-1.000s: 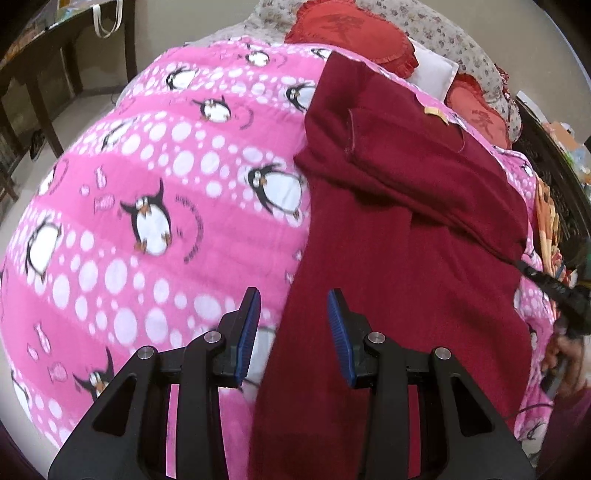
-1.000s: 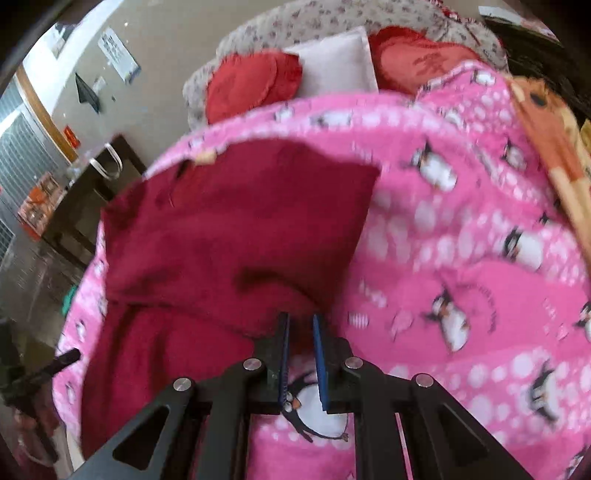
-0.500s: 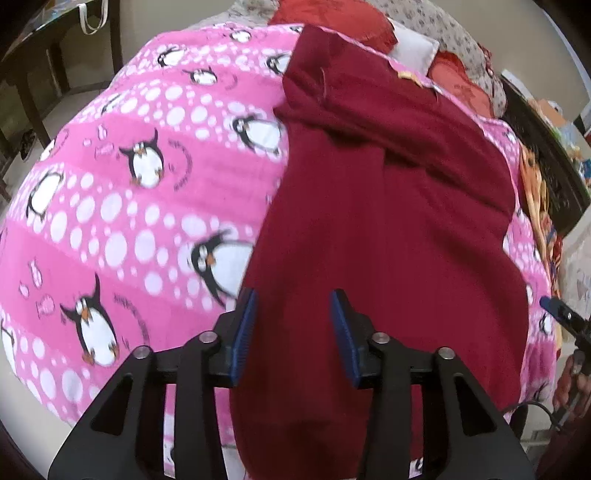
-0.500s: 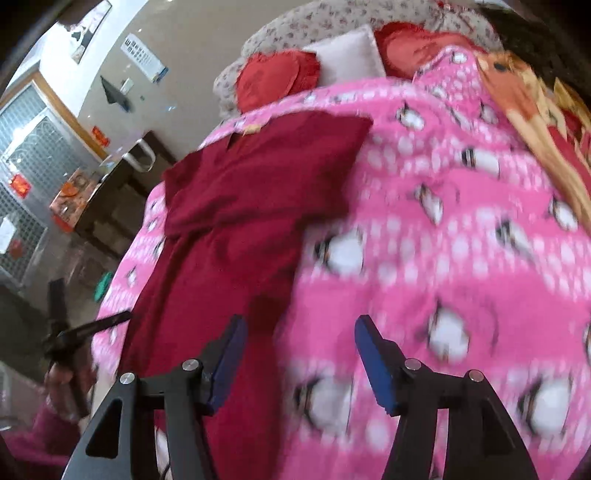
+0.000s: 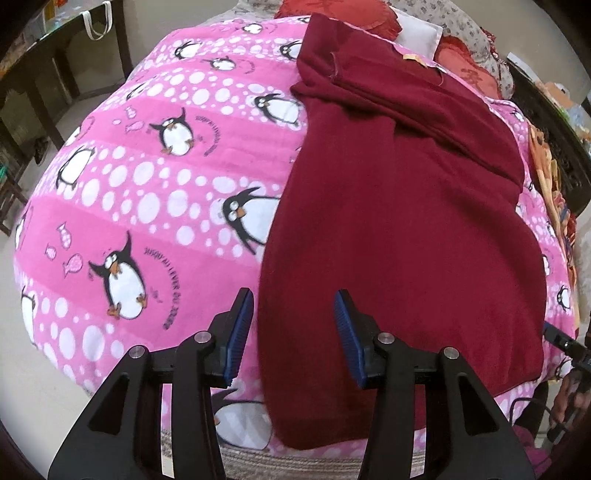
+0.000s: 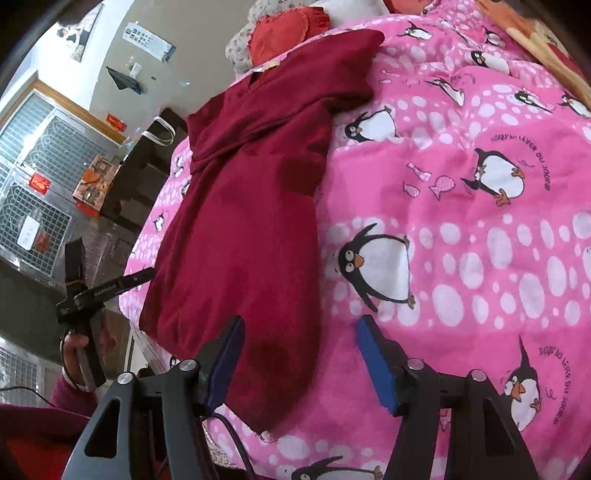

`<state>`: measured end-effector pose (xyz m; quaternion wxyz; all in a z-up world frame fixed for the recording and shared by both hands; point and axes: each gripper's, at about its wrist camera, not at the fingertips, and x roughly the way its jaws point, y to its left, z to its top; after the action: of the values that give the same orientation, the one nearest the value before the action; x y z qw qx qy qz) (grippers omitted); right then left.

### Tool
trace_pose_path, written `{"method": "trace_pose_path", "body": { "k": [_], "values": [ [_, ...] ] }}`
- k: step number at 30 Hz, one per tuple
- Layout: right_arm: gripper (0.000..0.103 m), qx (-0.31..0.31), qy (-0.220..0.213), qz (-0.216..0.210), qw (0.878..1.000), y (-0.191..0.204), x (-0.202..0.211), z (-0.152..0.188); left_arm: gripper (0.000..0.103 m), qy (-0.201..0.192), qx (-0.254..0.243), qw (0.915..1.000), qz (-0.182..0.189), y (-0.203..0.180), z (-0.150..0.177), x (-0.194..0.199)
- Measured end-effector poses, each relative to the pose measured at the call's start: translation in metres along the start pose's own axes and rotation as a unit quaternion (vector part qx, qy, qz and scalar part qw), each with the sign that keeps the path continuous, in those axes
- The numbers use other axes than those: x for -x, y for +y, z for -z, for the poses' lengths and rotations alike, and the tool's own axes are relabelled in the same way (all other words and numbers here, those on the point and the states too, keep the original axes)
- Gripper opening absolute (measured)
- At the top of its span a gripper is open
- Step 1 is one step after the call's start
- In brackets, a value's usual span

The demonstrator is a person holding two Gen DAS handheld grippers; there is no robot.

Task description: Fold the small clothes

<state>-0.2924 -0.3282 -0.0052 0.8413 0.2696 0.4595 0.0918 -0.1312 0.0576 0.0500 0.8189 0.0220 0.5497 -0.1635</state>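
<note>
A dark red garment [image 5: 406,221] lies flat on a pink penguin blanket [image 5: 147,184], its sleeves folded across the top [image 5: 406,99]. My left gripper [image 5: 293,314] hovers open over the garment's near left edge, pads clear of the cloth. In the right wrist view the garment [image 6: 251,221] runs away from me. My right gripper [image 6: 301,332] is over its near right hem corner. Its jaws are opening; the cloth shows in the gap below them, not pinched. The left gripper [image 6: 103,291], held in a hand, shows beyond the garment's left side.
Red cushions [image 5: 343,14] and a white pillow [image 5: 421,31] lie beyond the collar. A dark table [image 5: 55,55] stands off the bed to the left. An orange patterned cloth [image 5: 546,166] lies along the right. The bed's near edge is just under both grippers.
My right gripper, earlier shut at the folded sleeve's edge, has opened and drawn back to the hem corner. My left gripper has slid along the garment's left edge toward the hem.
</note>
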Motion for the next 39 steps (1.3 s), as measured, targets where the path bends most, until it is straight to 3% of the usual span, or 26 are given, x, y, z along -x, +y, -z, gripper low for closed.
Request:
{"method": "trace_pose_path", "body": {
  "k": [6,14,18,21,22,24,26,27,28,29,31,35,39],
  "values": [
    [0.062,0.003,-0.001,-0.010,1.000,0.001,0.001,0.001,0.045,0.021,0.014,0.9997,0.007,0.006,0.009,-0.007],
    [0.063,0.011,-0.005,-0.052,0.999,0.002,-0.001,0.003,0.049,0.040,0.059,0.9957,0.059,0.019,0.021,-0.010],
    [0.063,-0.009,-0.004,-0.095,0.995,0.000,-0.010,0.003,0.065,0.037,0.080,0.9927,0.083,0.021,0.022,-0.010],
    [0.063,0.001,-0.001,-0.097,0.995,0.007,-0.021,0.003,0.066,0.029,0.063,0.9955,0.064,0.014,0.025,-0.009],
    [0.061,0.007,-0.003,-0.095,0.995,0.011,-0.023,0.003,0.066,0.028,0.044,0.9971,0.055,0.009,0.026,-0.008],
    [0.042,0.018,0.005,-0.086,0.996,0.015,-0.026,0.003,0.066,0.028,0.012,0.9985,0.045,0.003,0.027,-0.011],
    [0.024,0.022,0.005,-0.084,0.996,0.018,-0.027,0.006,0.062,0.023,0.000,0.9987,0.046,0.002,0.028,-0.011],
    [0.017,0.022,0.003,-0.086,0.996,0.018,-0.026,0.006,0.044,0.020,0.002,0.9984,0.052,0.003,0.028,-0.010],
    [0.014,0.025,0.000,-0.088,0.996,0.020,-0.023,0.007,0.020,0.022,0.001,0.9979,0.061,0.004,0.026,-0.010],
    [0.014,0.030,-0.005,-0.086,0.996,0.024,-0.020,0.007,0.014,0.029,0.001,0.9972,0.069,0.005,0.024,-0.012],
    [0.013,0.036,-0.011,-0.089,0.995,0.031,-0.013,0.005,0.009,0.045,0.002,0.9954,0.085,0.009,0.017,-0.011],
    [0.011,0.056,-0.013,-0.107,0.993,0.049,0.013,0.010,0.008,0.040,-0.016,0.9923,0.116,0.014,0.014,0.014],
    [0.010,0.068,0.002,-0.093,0.993,0.053,0.018,0.023,0.008,0.024,-0.033,0.9934,0.107,0.022,0.021,0.031]
  ]
}}
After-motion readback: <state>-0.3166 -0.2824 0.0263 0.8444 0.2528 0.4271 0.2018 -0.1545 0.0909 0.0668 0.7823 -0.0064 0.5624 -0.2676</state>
